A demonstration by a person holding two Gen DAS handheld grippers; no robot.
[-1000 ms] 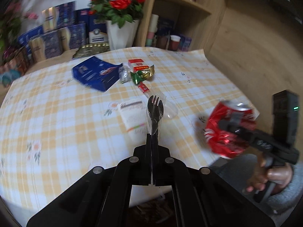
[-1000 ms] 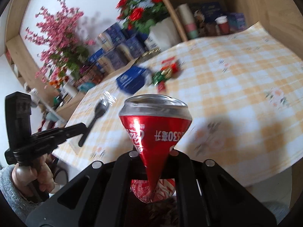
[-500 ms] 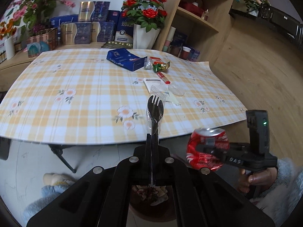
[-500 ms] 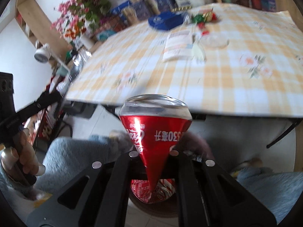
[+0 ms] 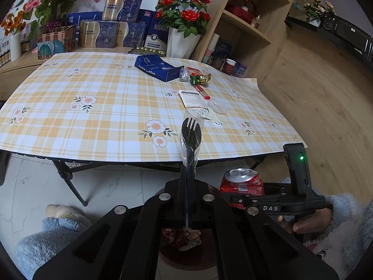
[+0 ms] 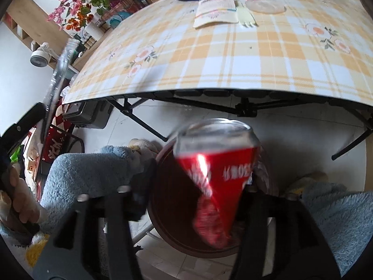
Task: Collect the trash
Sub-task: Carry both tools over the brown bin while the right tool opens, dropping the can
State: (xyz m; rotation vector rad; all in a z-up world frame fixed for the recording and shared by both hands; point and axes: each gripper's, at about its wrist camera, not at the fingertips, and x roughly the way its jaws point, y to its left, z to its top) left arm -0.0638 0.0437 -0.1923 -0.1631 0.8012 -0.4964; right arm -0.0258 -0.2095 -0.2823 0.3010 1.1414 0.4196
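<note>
I see the left gripper [image 5: 187, 200] pinching a wrapped black fork [image 5: 191, 137] beyond the desk's [image 5: 105, 107] near edge. The right gripper's [image 6: 193, 186] jaws are opening; the blurred crushed can [image 6: 216, 170] sits between them over a brown bin [image 6: 167, 200], mostly hidden.
</note>
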